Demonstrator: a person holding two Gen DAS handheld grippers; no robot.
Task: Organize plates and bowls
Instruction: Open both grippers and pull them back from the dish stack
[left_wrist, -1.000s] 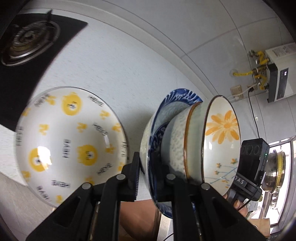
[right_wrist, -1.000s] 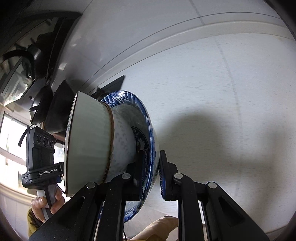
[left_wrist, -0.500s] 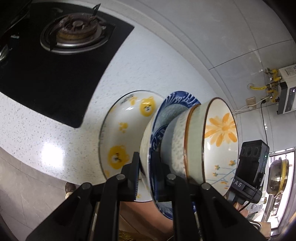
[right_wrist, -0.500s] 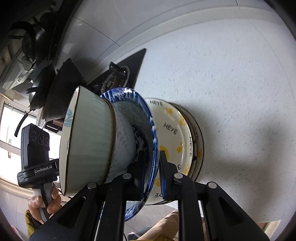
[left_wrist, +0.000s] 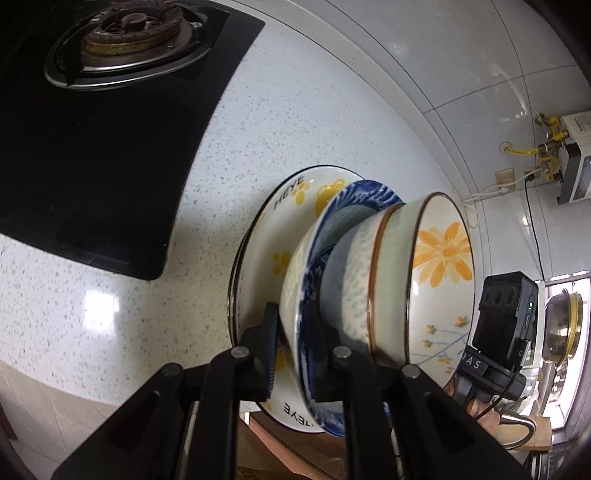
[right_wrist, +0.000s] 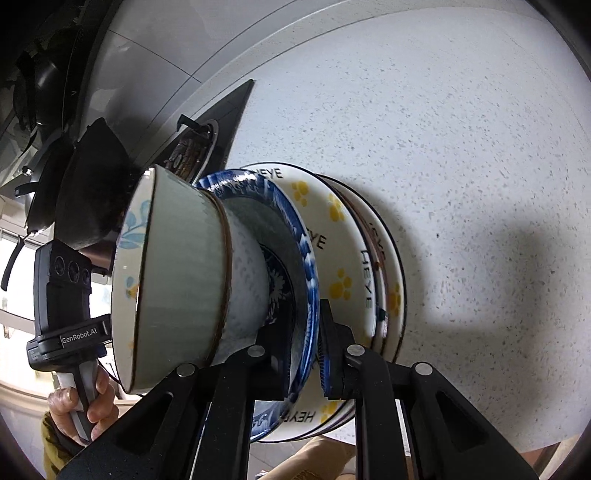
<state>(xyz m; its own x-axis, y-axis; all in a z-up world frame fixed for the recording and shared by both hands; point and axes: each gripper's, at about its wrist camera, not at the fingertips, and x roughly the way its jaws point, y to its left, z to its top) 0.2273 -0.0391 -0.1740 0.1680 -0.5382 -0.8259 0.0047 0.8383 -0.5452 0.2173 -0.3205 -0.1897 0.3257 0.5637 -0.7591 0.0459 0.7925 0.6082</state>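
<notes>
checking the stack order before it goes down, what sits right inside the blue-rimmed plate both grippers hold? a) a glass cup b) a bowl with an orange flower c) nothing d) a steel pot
b: the flower bowl nests in the blue-rimmed plate, whose rim the left gripper and right gripper pinch.

1. The stacked bowls (left_wrist: 388, 295) cover most of the yellow-print plate (left_wrist: 291, 206) in the left wrist view; only its upper arc and a low sliver show.
2. In the right wrist view the blue-rimmed bowl (right_wrist: 295, 236) hides the plate stack (right_wrist: 354, 258) at the middle; how many plates lie there is unclear, perhaps three.
3. The stove burner (left_wrist: 125, 33) is cut off by the top edge.
4. Whether the blue-rimmed bowl touches the top plate cannot be told.
5. The dark pans (right_wrist: 85, 192) at the left are shadowed and hard to make out.
6. The other claw's (right_wrist: 70, 314) fingers sit hidden behind the bowls.
</notes>
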